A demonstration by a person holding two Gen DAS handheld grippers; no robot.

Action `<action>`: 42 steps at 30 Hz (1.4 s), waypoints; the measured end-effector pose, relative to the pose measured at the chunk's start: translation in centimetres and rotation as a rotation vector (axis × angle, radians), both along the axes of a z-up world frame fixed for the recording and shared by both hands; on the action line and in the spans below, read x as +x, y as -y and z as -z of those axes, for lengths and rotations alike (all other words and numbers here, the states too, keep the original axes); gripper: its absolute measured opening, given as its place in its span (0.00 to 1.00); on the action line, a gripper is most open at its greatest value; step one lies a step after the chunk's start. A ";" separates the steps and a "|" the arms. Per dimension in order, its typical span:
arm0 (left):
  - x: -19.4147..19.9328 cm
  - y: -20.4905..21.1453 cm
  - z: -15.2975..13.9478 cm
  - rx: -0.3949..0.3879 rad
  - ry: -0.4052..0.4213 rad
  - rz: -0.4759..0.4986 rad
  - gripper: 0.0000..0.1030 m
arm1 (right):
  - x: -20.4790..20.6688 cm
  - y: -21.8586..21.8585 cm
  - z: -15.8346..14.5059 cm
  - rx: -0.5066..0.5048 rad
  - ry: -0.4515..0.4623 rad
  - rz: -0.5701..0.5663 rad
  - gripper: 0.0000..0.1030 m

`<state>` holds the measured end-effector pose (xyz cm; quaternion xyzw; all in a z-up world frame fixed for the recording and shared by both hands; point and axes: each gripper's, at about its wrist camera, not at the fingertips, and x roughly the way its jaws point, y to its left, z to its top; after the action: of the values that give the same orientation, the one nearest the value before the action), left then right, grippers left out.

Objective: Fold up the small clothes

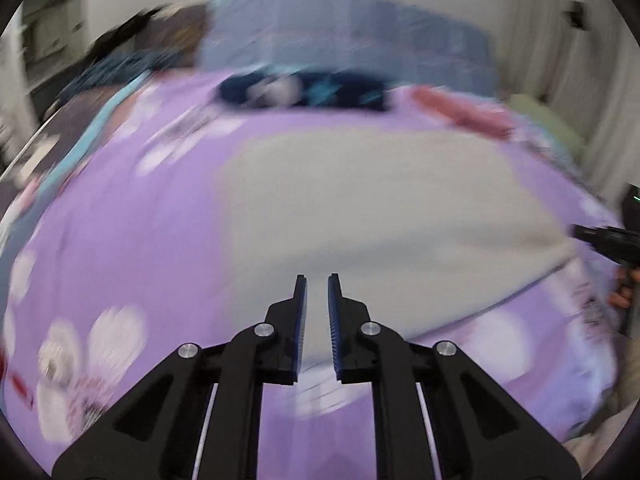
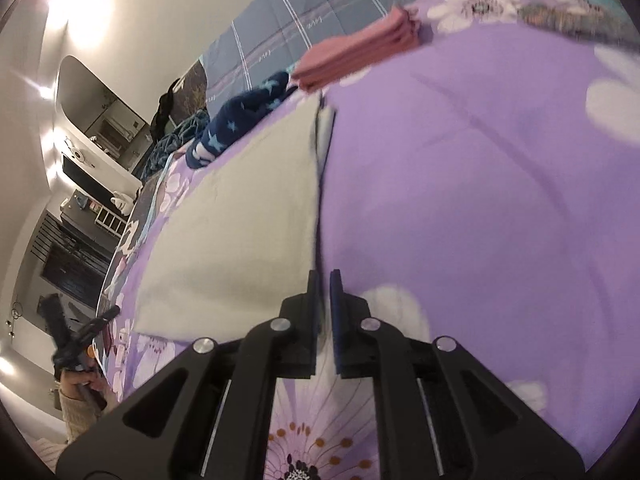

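Note:
A pale grey cloth lies spread on the purple flowered bedspread; the left wrist view is blurred. My left gripper sits over the cloth's near edge by its left corner, jaws almost together with pale fabric filling the narrow gap. The cloth's right corner is drawn to a point at my right gripper. In the right wrist view the cloth runs its right edge down into my right gripper, which is shut on that corner. A hand holds the left gripper by the cloth's other near corner.
A folded pink stack and a crumpled navy star-print garment lie beyond the cloth. A blue-grey checked quilt covers the bed's far end. Shelves, a mirror and dark furniture stand off the bed's left side. Bare bedspread stretches right.

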<state>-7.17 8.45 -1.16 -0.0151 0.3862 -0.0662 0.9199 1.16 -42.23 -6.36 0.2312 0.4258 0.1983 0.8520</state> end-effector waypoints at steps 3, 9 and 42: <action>2.1 8.1 -0.6 -0.044 -0.003 0.229 0.15 | 1.9 0.8 -1.0 0.001 0.003 0.006 0.07; 3.2 25.3 1.8 0.117 0.016 0.630 0.52 | 8.4 1.4 -1.0 0.113 -0.077 -0.042 0.08; 4.0 34.8 6.4 0.384 -0.013 0.779 0.53 | 20.4 -1.6 2.6 0.127 -0.168 -0.309 0.36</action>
<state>-3.22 -26.34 -7.53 0.3026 0.3740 -0.3351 0.8101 21.57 -40.66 -9.00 0.2323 0.5124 0.3333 0.7566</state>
